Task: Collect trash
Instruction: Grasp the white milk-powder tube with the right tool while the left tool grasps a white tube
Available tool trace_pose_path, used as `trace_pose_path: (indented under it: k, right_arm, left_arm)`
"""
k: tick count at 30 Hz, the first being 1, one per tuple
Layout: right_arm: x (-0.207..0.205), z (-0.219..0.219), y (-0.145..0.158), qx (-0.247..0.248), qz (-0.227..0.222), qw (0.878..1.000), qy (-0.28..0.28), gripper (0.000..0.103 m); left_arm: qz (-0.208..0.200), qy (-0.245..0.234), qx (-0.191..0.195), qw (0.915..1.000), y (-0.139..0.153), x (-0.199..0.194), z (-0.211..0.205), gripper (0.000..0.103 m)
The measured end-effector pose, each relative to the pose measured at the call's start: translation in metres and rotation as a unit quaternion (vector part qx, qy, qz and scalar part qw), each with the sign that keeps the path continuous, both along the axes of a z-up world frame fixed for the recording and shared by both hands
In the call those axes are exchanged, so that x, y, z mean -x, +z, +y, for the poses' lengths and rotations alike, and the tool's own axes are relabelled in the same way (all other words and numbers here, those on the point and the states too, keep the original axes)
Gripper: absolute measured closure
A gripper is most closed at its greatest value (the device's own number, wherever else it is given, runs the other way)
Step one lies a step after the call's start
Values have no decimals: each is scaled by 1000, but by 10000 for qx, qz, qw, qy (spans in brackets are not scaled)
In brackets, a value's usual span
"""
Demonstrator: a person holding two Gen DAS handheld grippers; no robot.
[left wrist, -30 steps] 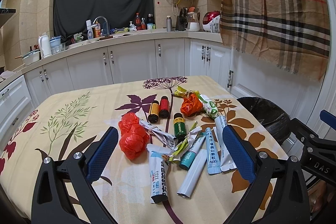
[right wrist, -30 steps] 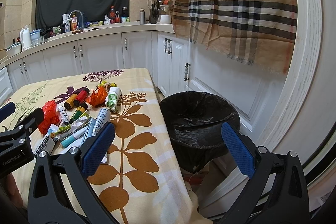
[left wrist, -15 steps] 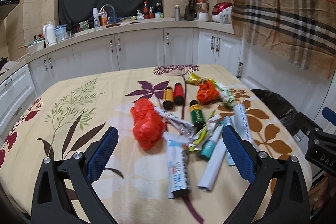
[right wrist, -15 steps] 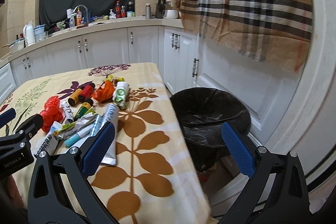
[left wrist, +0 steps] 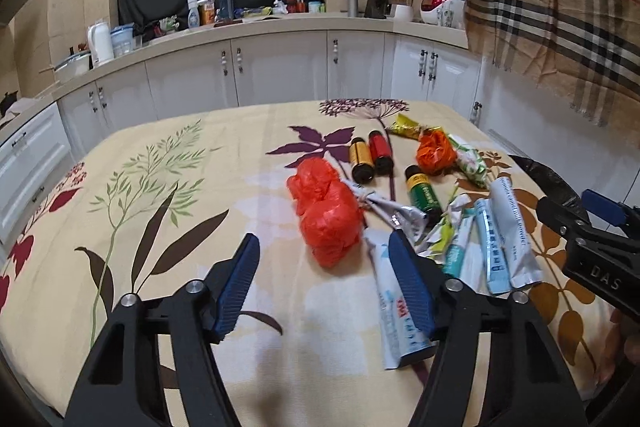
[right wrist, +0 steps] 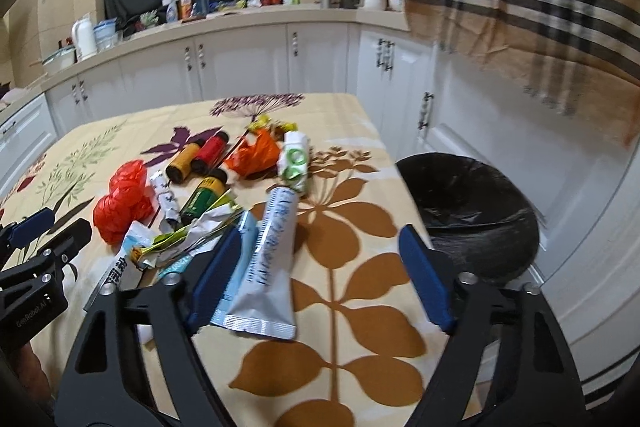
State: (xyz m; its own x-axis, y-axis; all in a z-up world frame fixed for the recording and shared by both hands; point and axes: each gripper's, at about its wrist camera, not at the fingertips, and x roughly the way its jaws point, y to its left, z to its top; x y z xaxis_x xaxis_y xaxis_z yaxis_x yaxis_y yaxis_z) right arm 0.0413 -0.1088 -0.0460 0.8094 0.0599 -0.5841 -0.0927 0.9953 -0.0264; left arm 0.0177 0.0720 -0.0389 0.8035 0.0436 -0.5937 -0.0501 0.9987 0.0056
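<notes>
The trash lies in a loose heap on the right half of the bench (left wrist: pixel 168 187), and nothing has gone into the black-lined bin (right wrist: pixel 468 211) that stands on the floor just past the bench's right edge. Both tools hang above the near edge with their jaws apart and nothing between them.

The left tool (left wrist: pixel 324 287) sits just short of the red plastic bag (left wrist: pixel 326 219), which lies ahead and slightly right of its centre line. A white tube (left wrist: pixel 394 307) lies partly under its right finger, long axis running roughly away from the camera.

The right tool (right wrist: pixel 316 275) is nearer the bin. A grey-white tube (right wrist: pixel 272 259) lies between its fingers toward the left one, long axis pointing away along the fingers, crimped end nearest. A grasp there would probably close across the tube's width, which suits a flat, soft thing. Judged from this, the right tool has the short carry; the left one must cross the heap to reach the bin.
</notes>
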Motion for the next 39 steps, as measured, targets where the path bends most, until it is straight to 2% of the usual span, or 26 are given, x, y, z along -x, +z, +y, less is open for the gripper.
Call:
trace_pose_path:
  k: [3, 6, 9, 14, 17, 27, 34, 38, 39]
  right_arm:
    - [-7, 8, -6, 23, 152, 9998, 90, 34]
    - [-15, 14, -13, 83, 324, 9993, 138, 40]
    - [-21, 16, -21, 97, 530, 9983, 205, 52]
    - [-24, 14, -28, -17, 744, 9967, 334, 83]
    - [-21, 14, -26, 9, 698, 9970, 349, 89]
    - [-7, -9, -21, -99, 536, 9982, 235, 89]
    - [3, -23, -17, -219, 428, 9986, 217, 89]
    - [6, -27, -17, -293, 400, 9985, 212, 89]
    - [7, -28, -18, -312, 398, 9985, 210, 89]
  left_arm:
    - [118, -36, 121, 9999, -4, -2, 6, 48]
    - [162, -76, 189, 9997, -6, -3, 9, 48]
    - [155, -61, 222, 9996, -7, -3, 11, 48]
    - [195, -72, 326, 9993, -8, -6, 11, 48]
    - [185, -109, 324, 9992, -6, -4, 7, 48]
    - [170, -319, 291, 9989, -1, 3, -17, 47]
    - [311, -504, 126, 9982, -11, 3, -37, 48]
    - [524, -648, 269, 9962, -21, 1, -38, 76]
    - [565, -672, 316, 9956, -23, 0, -37, 80]
